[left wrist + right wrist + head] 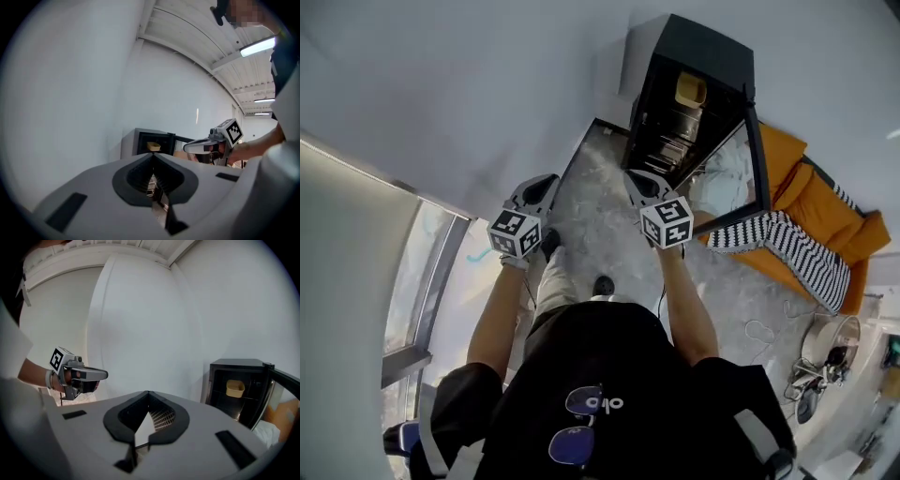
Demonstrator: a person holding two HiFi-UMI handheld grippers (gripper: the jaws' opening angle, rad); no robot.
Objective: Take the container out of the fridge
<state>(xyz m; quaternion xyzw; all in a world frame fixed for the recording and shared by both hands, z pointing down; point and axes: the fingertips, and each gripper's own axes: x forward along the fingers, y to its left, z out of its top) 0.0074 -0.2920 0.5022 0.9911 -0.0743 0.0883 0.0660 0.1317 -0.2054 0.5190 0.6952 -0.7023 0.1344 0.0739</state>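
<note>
Closest to the cameras are my own two tools, the left gripper [546,180] and the right gripper [639,178]. I hold both up in front of my chest, and each has its jaws brought together at the tips with nothing between them. Ahead of them stands the small black fridge [701,45], on the floor [600,234] against the white wall, with its door [757,164] swung open to the right side of the fridge. The yellow container [691,90] sits on the upper shelf inside the fridge, well apart from both pairs of jaws. From the right gripper it lies ahead and a little to the right. From the left gripper it lies almost straight ahead, but this gripper is farther from the fridge opening, so I judge the right one is nearer and has the shorter way in. The container looks like an open tub, but it is too small for me to tell its long axis. Before any grasp the jaws must come apart, and the edge of the open door is the thing to avoid.
</note>
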